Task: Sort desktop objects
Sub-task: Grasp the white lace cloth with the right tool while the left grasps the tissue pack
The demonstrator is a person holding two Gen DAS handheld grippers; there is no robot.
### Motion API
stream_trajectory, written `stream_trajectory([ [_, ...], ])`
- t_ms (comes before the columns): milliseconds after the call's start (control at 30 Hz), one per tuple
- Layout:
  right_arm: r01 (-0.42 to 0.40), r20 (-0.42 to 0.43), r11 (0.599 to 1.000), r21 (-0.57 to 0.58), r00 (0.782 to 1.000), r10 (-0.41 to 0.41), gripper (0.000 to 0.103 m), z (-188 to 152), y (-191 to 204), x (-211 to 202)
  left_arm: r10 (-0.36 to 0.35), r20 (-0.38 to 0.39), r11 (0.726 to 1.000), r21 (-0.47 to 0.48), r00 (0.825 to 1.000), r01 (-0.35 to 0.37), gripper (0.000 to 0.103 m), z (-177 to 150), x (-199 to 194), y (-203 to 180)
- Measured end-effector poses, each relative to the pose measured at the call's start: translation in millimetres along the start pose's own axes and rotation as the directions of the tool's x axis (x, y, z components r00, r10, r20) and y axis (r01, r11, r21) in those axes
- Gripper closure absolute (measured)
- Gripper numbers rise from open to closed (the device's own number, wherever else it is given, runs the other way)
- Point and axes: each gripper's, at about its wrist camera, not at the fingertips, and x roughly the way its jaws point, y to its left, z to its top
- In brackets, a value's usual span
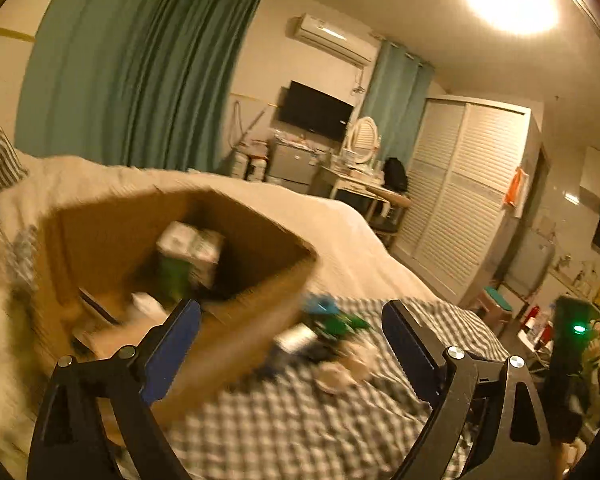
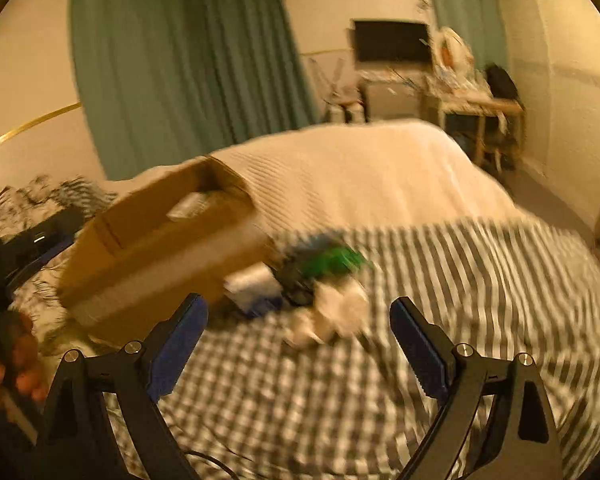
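Note:
An open cardboard box (image 1: 256, 344) stands on a bed with a checked cover; it also shows in the right wrist view (image 2: 152, 256). Inside it lie a white and green packet (image 1: 190, 254) and other small items. To its right lies a blurred pile of small objects: a green one (image 1: 340, 324) (image 2: 332, 262), a white packet (image 2: 254, 280) and white lumps (image 2: 336, 312). My left gripper (image 1: 292, 344) is open and empty, near the box's front right corner. My right gripper (image 2: 300, 340) is open and empty, just in front of the pile.
A cream blanket (image 2: 360, 168) covers the far half of the bed. The checked cover (image 2: 340, 400) lies under the grippers. A desk (image 1: 364, 188), wardrobe (image 1: 468, 184) and teal curtains (image 1: 140, 80) stand beyond. A hand (image 2: 8, 368) shows at the left edge.

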Motion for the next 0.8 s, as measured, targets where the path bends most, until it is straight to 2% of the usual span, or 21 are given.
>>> stream_trajectory([
  [100,0.005,-0.029,0.998,0.067,1.000,-0.003,0.012,-14,-27,18,0.038,-0.052,0.999,0.013,0.998,-0.037,0.007,-30,19,-14],
  [167,-0.032,-0.046,0.995,0.095,0.998,0.037,0.018,-15,-38,30,0.114,-0.112,0.991,0.076,0.987,-0.106,0.007,-49,44,-23],
  [267,-0.067,-0.079,0.991,0.112,0.994,0.076,0.018,-12,-46,61,0.172,-0.164,0.981,0.122,0.971,-0.152,0.007,-66,69,-23],
  [400,-0.096,-0.119,0.990,0.103,0.987,0.108,0.019,-8,-42,106,0.193,-0.227,0.980,0.086,0.954,-0.178,0.007,-79,87,-11],
  [500,-0.071,-0.203,0.991,0.111,0.975,0.092,0.019,-10,-38,141,0.188,-0.251,0.982,0.054,0.950,-0.180,0.007,-84,91,-4],
  [533,-0.071,-0.215,0.990,0.120,0.972,0.096,0.025,-13,-39,148,0.187,-0.257,0.982,0.049,0.948,-0.181,0.007,-85,92,-4],
  [567,-0.085,-0.207,0.988,0.130,0.972,0.111,0.049,-16,-42,149,0.188,-0.264,0.982,0.050,0.946,-0.181,0.007,-85,93,-3],
  [633,-0.108,-0.195,0.986,0.124,0.972,0.131,0.088,-19,-46,141,0.197,-0.275,0.980,0.062,0.941,-0.187,0.007,-85,96,-6],
  [700,-0.116,-0.159,0.988,0.097,0.979,0.131,0.088,-17,-48,126,0.220,-0.281,0.975,0.082,0.934,-0.205,0.007,-84,102,-12],
  [800,-0.076,-0.105,0.994,0.076,0.991,0.084,0.088,-12,-56,98,0.226,-0.263,0.974,0.087,0.938,-0.210,0.007,-79,108,-25],
])
